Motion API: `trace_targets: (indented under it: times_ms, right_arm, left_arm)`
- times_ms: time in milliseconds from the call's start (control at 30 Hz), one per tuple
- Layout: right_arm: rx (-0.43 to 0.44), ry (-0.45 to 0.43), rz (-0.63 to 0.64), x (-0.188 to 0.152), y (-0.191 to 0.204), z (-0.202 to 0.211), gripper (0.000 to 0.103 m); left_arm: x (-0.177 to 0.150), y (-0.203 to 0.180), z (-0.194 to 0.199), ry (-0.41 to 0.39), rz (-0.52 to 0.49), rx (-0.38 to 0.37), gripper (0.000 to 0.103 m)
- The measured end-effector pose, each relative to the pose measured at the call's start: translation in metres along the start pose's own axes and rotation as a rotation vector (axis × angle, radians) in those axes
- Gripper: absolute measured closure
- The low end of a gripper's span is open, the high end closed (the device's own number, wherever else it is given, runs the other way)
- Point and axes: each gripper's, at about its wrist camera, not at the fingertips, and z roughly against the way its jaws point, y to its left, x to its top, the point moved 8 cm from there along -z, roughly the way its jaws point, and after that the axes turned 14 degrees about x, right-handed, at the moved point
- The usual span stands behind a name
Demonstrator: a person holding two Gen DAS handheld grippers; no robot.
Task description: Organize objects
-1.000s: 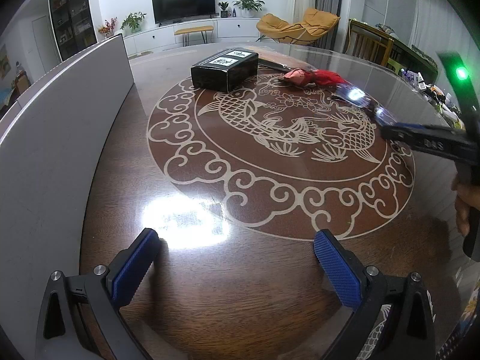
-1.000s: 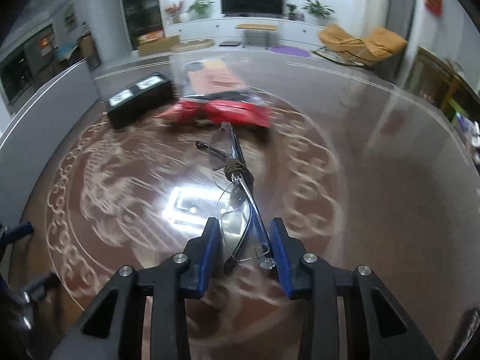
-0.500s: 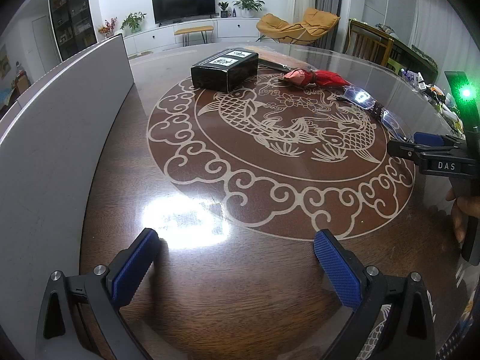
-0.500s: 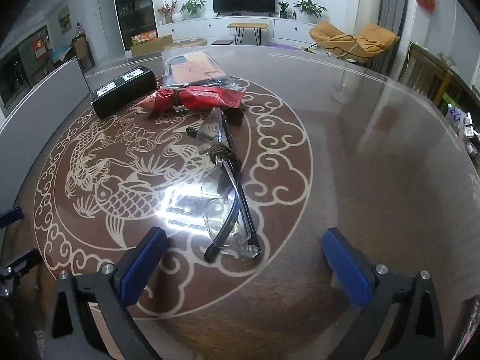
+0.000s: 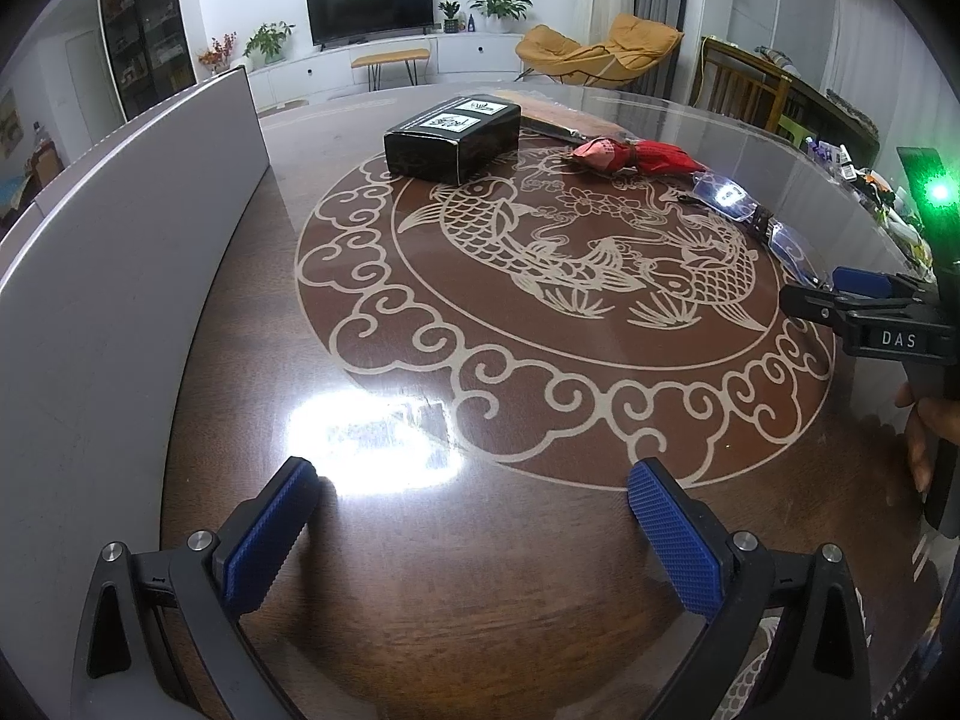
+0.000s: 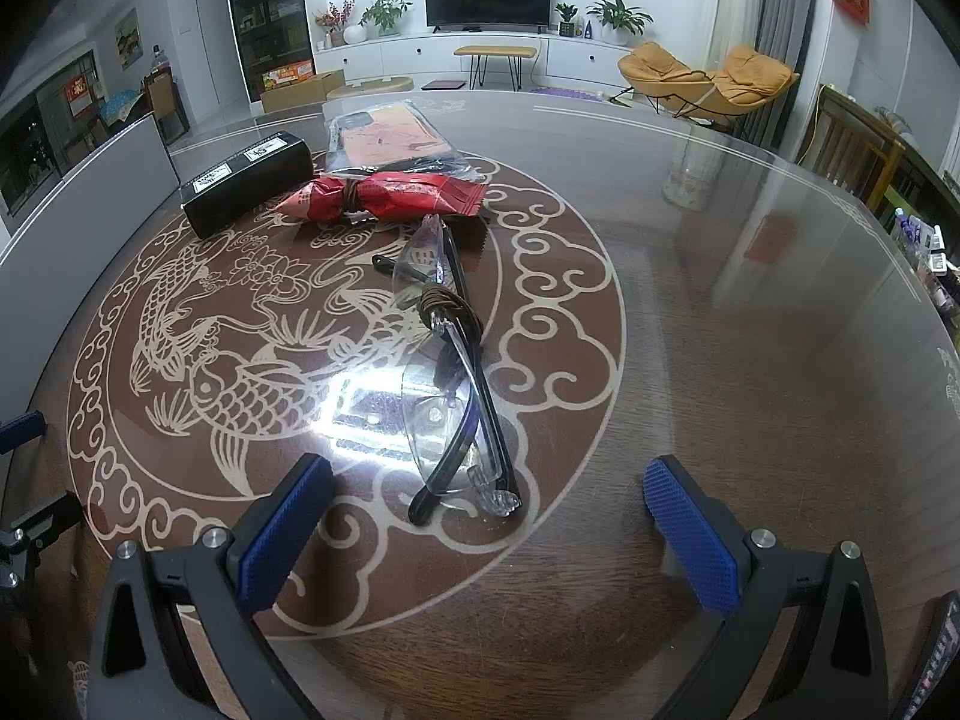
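Note:
Folded clear glasses (image 6: 447, 372) with black arms lie on the glass-topped table, just ahead of my open, empty right gripper (image 6: 492, 531). They also show at the right in the left wrist view (image 5: 756, 222). Behind them lie a red snack packet (image 6: 384, 198), a black box (image 6: 249, 180) and a phone case in a plastic bag (image 6: 390, 135). The left wrist view shows the black box (image 5: 453, 138) and red packet (image 5: 630, 155) too. My left gripper (image 5: 474, 534) is open and empty over bare table near the front edge. The right gripper body (image 5: 876, 312) shows at its right.
A grey panel (image 5: 120, 252) runs along the table's left side. The round table (image 6: 750, 300) has a carp pattern in the middle. A wooden chair (image 6: 852, 144) stands at the far right, and clutter (image 6: 924, 252) lines the right edge.
My right gripper was shut on the glasses a second ago. It has opened, set them on the table and drawn back a little. The left gripper has not moved.

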Motion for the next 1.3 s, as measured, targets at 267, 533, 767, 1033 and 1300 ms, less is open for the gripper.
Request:
trace_targets:
  times_ms: [267, 533, 767, 1033, 1300]
  right_arm:
    - [0.000, 0.000, 0.000, 0.000, 0.000, 0.000, 0.000]
    - [0.000, 0.000, 0.000, 0.000, 0.000, 0.000, 0.000]
    - [0.000, 0.000, 0.000, 0.000, 0.000, 0.000, 0.000]
    - [0.000, 0.000, 0.000, 0.000, 0.000, 0.000, 0.000]
    - [0.000, 0.000, 0.000, 0.000, 0.000, 0.001, 0.000]
  left_arm:
    - [0.001, -0.001, 0.001, -0.001, -0.001, -0.001, 0.000]
    - [0.000, -0.001, 0.001, 0.000, -0.001, -0.001, 0.000]
    - [0.026, -0.006, -0.007, 0.086, -0.013, -0.073, 0.000]
    - [0.140, 0.002, -0.026, -0.004, -0.056, -0.048, 0.000]
    - [0.196, -0.009, -0.067, -0.011, -0.176, -0.099, 0.000]
